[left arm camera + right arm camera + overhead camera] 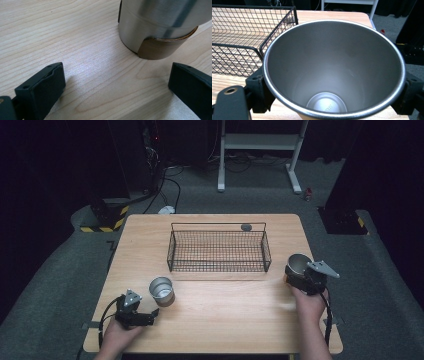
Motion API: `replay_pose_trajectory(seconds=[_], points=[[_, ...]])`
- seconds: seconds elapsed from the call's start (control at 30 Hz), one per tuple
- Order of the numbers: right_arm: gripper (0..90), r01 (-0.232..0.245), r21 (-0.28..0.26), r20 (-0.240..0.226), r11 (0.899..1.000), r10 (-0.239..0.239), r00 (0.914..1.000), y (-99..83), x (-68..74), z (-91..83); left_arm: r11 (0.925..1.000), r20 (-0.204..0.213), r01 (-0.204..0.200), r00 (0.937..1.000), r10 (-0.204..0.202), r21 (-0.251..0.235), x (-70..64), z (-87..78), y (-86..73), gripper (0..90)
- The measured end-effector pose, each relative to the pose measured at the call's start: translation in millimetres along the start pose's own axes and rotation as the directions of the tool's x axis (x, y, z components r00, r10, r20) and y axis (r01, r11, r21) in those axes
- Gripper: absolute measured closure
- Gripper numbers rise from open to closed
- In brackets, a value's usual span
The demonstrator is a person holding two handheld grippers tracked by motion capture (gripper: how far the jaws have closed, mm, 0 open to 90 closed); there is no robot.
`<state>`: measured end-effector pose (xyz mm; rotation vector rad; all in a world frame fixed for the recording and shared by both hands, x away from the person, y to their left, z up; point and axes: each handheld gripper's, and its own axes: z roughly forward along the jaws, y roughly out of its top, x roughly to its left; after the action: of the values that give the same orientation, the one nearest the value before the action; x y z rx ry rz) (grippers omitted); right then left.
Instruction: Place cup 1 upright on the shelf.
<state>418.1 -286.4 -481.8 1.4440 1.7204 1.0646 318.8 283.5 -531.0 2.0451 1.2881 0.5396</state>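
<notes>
Two steel cups and a black wire basket [218, 251] are on a wooden table [225, 310]. One cup [162, 291] stands upright near the front left; its base [160, 30] rises just beyond my left gripper [150, 316], which is open with its jaws wide apart low over the wood [115, 82]. The other cup [299, 264] is held above the table's right side, right of the basket, with my right gripper [300, 279] shut on it. In the right gripper view its open mouth [334, 67] faces the camera, empty inside, black jaws pressed on both sides.
The basket [244, 45] stands empty mid-table, its right end close to the held cup. A small grey round object [246, 226] lies behind the basket's back rail. The table's right edge [320, 280] is near my right hand. A white frame leg [295, 180] stands on the floor beyond.
</notes>
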Motion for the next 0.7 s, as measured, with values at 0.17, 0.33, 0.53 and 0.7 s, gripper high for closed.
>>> replay_pose_trajectory(seconds=[0.17,0.33,0.53,0.7], points=[[13.7,0.010,-0.005,-0.002,1.000,-0.010,0.9999,-0.8,0.4,-1.0,1.0000,-0.002,0.001,1.0000,-0.001,0.000,0.0,-0.1,0.0,1.2],[13.7,0.019,0.002,-0.004,1.000,-0.019,0.9998,-0.5,1.7,-2.9,1.0000,-0.002,0.001,1.0000,-0.001,0.000,0.0,-0.1,0.0,1.2],[13.8,0.030,-0.021,-0.015,0.999,-0.030,0.9994,1.0,6.0,-11.2,1.0000,-0.002,0.001,1.0000,-0.001,0.001,0.1,-0.1,0.0,1.2],[13.8,0.038,-0.029,-0.022,0.999,-0.039,0.9990,0.4,10.0,-16.1,1.0000,-0.002,0.001,1.0000,-0.001,0.001,0.1,-0.1,0.0,1.2]])
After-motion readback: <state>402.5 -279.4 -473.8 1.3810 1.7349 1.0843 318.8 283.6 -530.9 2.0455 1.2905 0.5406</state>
